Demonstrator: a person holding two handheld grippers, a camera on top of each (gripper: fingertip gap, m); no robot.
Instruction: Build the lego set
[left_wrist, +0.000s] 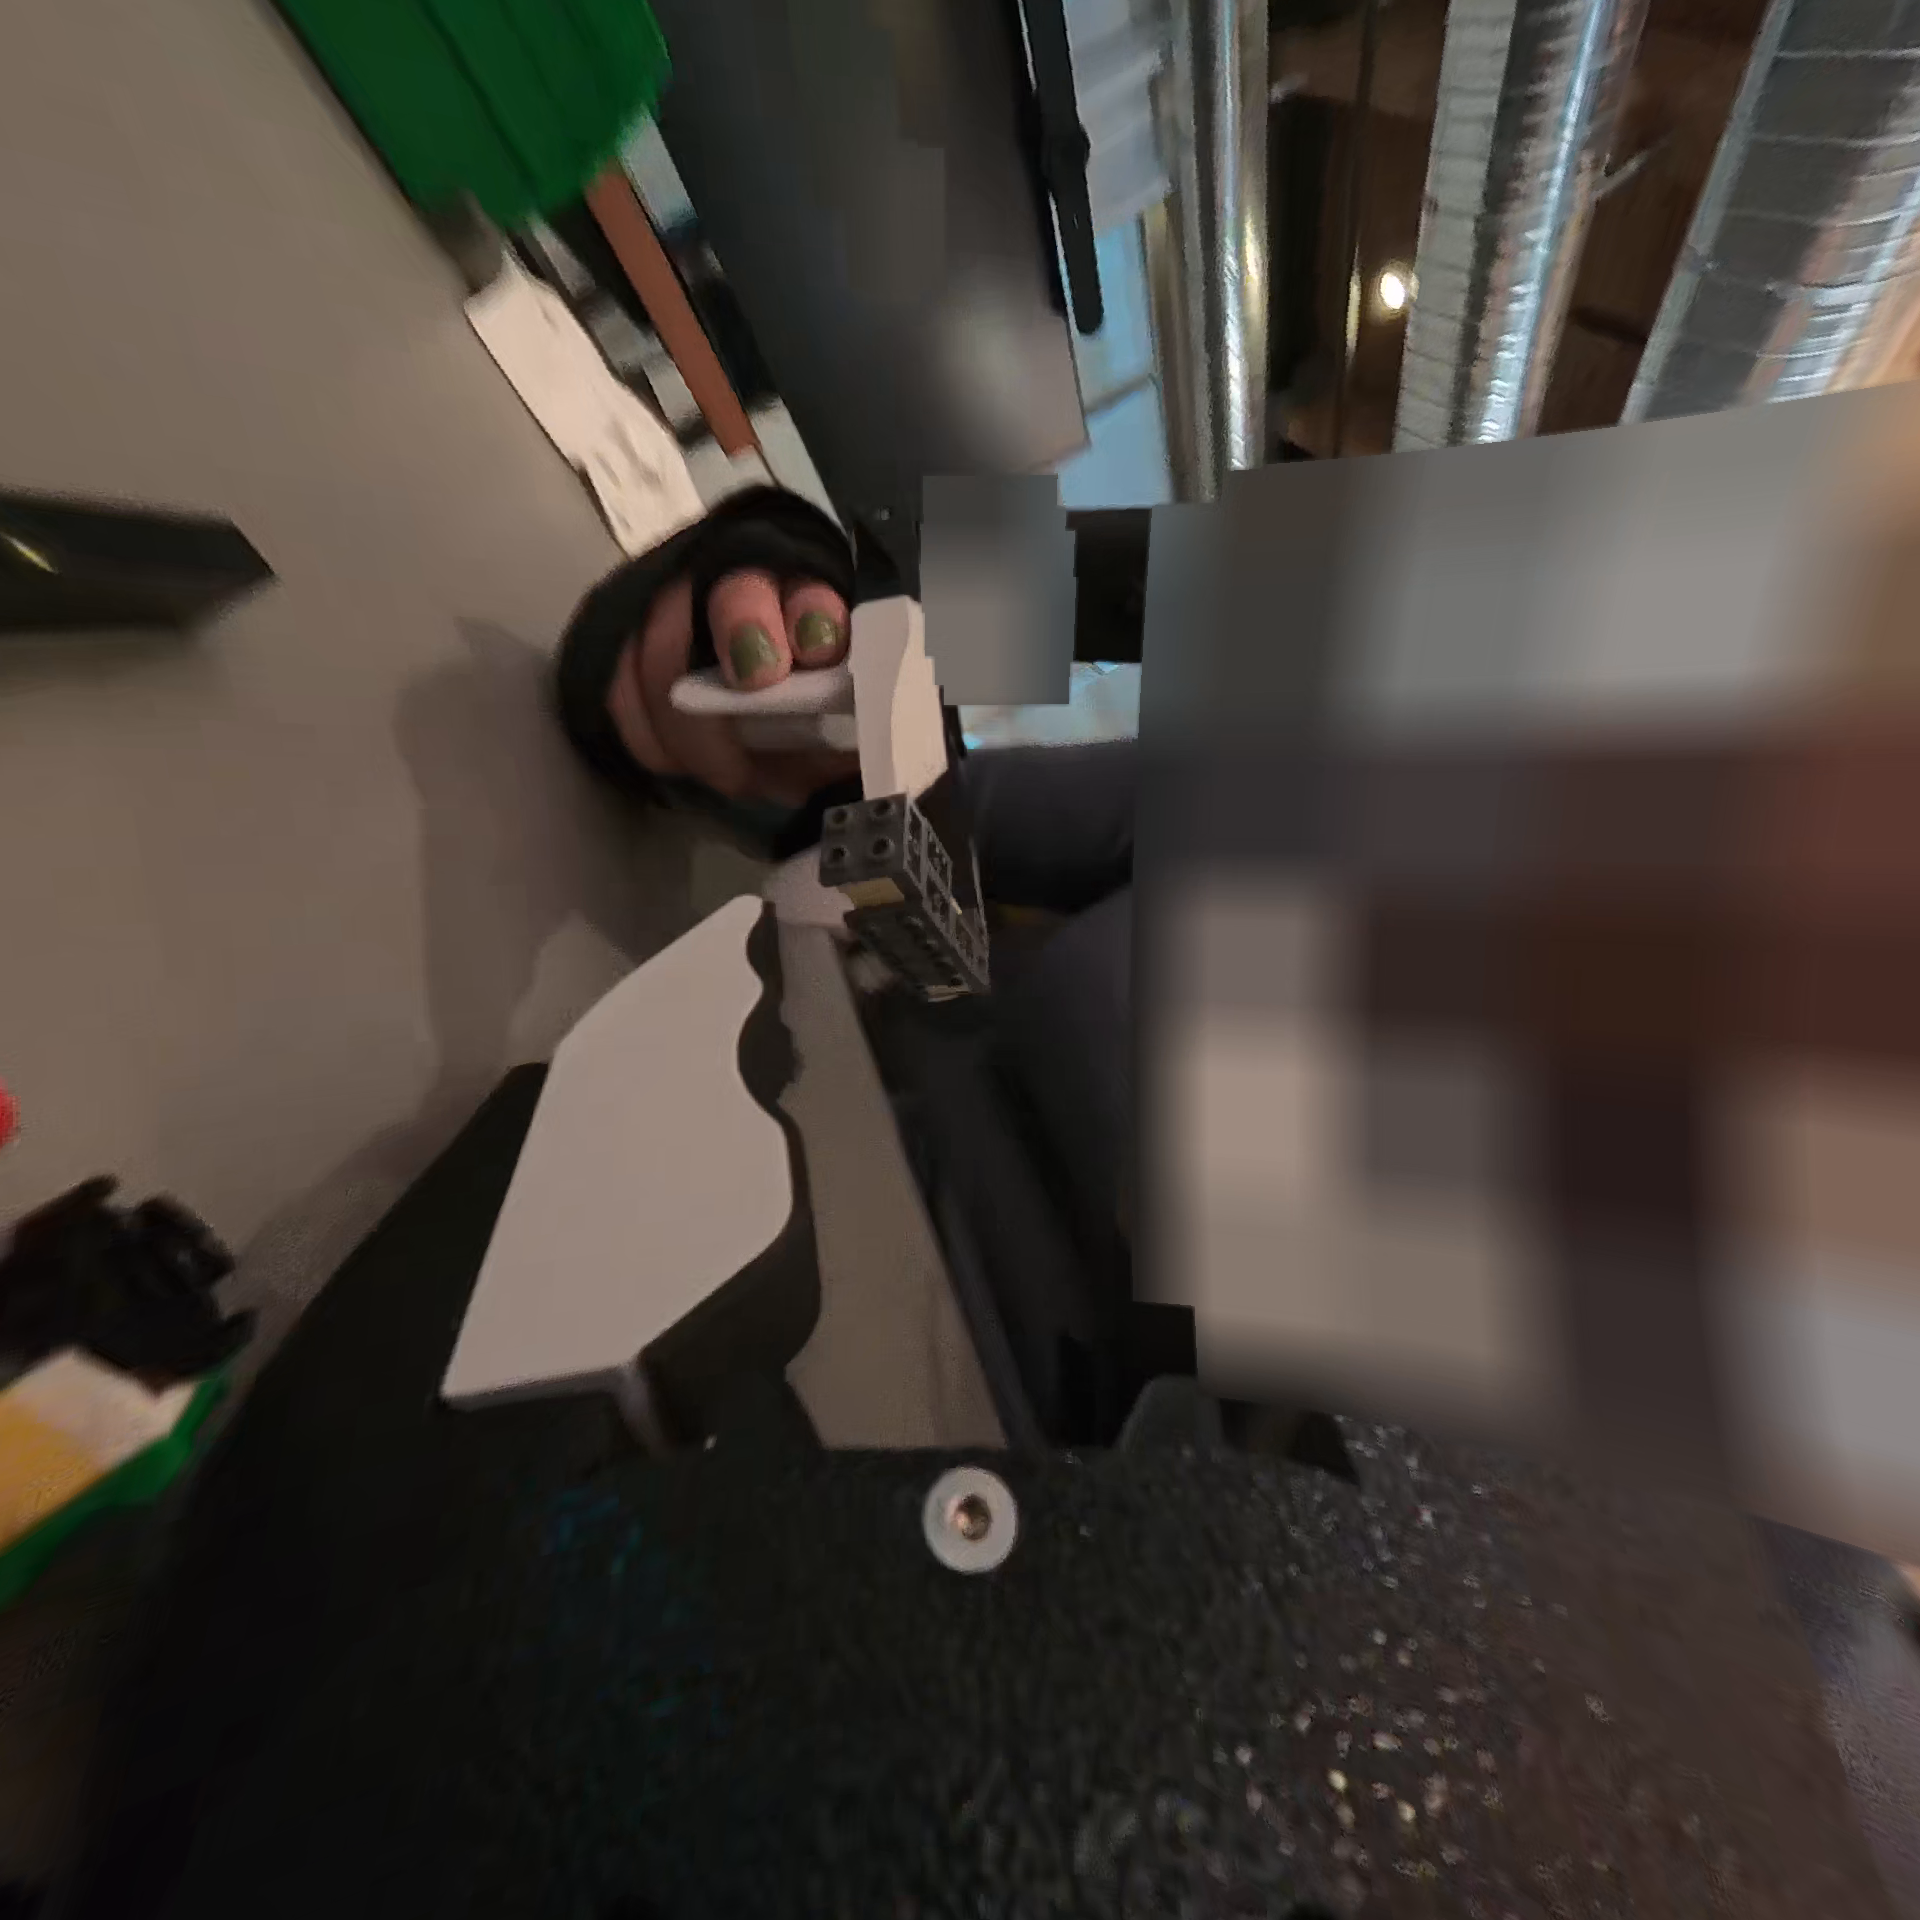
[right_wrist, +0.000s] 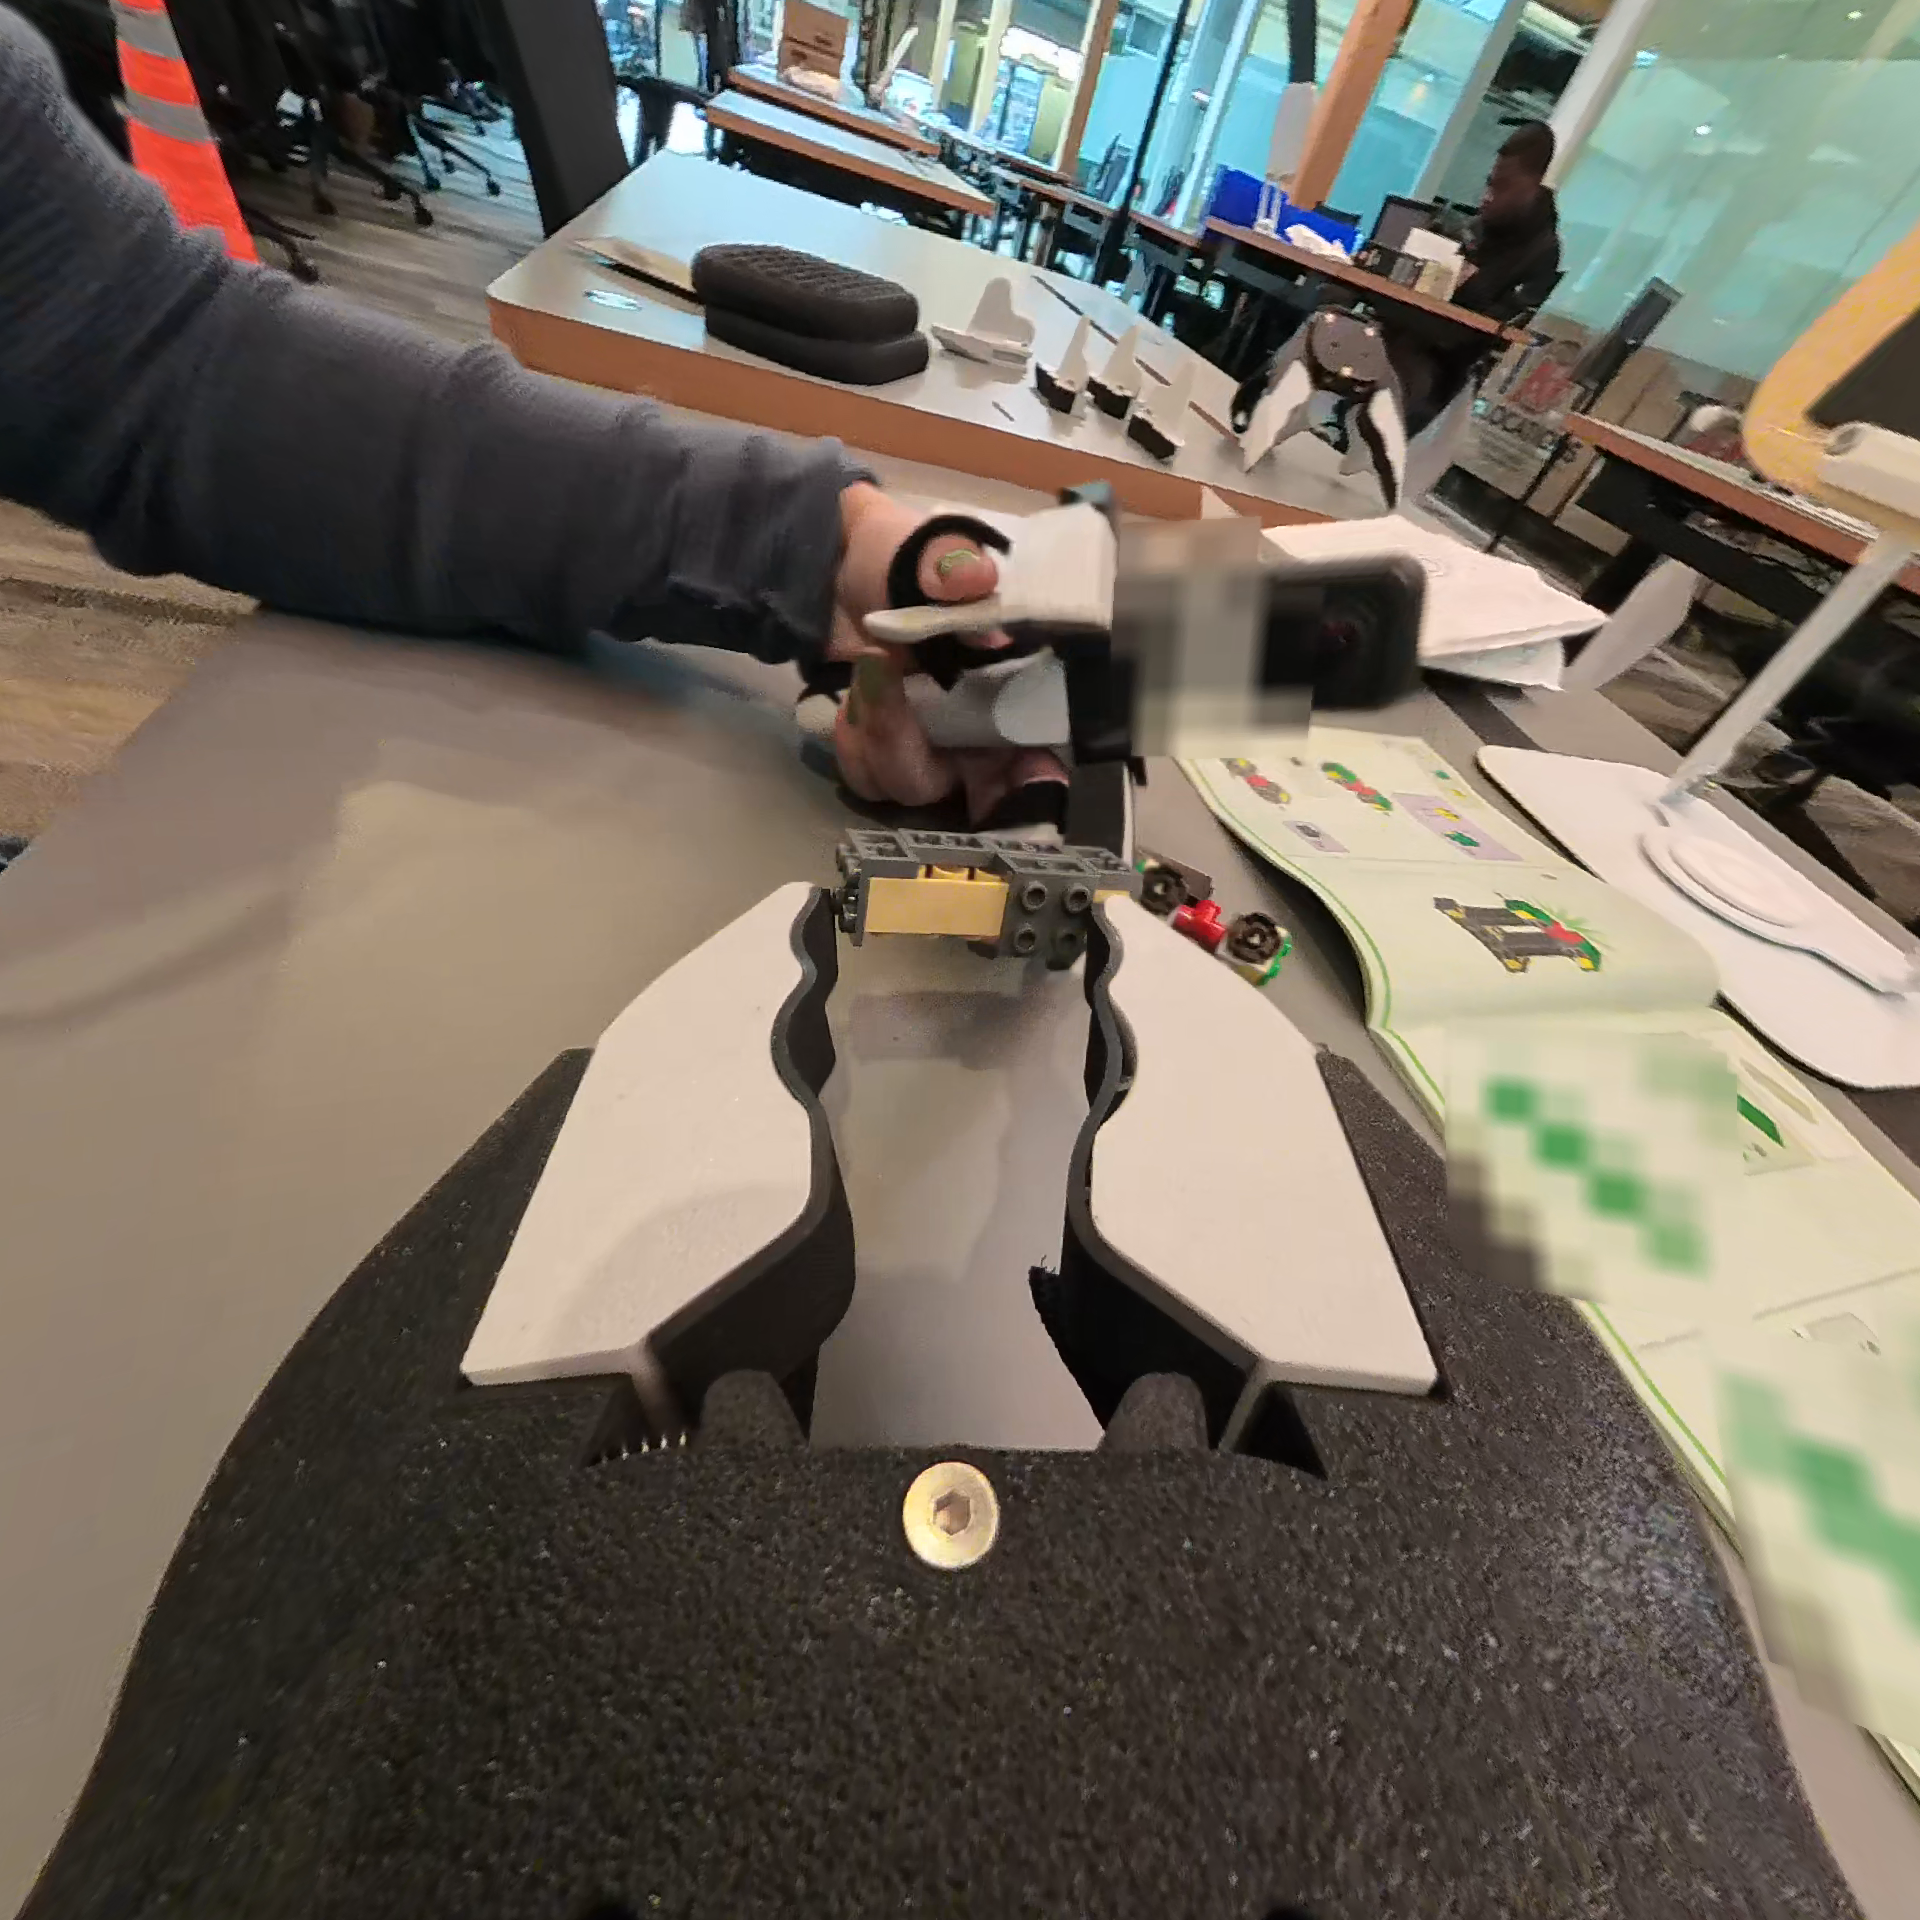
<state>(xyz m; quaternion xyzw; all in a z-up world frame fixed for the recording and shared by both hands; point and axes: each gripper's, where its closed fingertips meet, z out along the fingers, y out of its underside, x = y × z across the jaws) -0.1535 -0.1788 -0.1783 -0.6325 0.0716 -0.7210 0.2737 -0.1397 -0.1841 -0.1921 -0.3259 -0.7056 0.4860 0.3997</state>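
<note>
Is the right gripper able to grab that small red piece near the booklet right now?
Probably not yet. The right gripper looks closed on the grey and tan lego assembly, so its jaws are full. The red piece lies uncovered on the table, just right of the assembly.

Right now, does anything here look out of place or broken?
Nothing stands out. The grey-and-tan lego assembly sits level in the right gripper; a few loose pieces lie on the table beside the open booklet.

The open instruction booklet carries printed pictures; no writing is legible.
</note>
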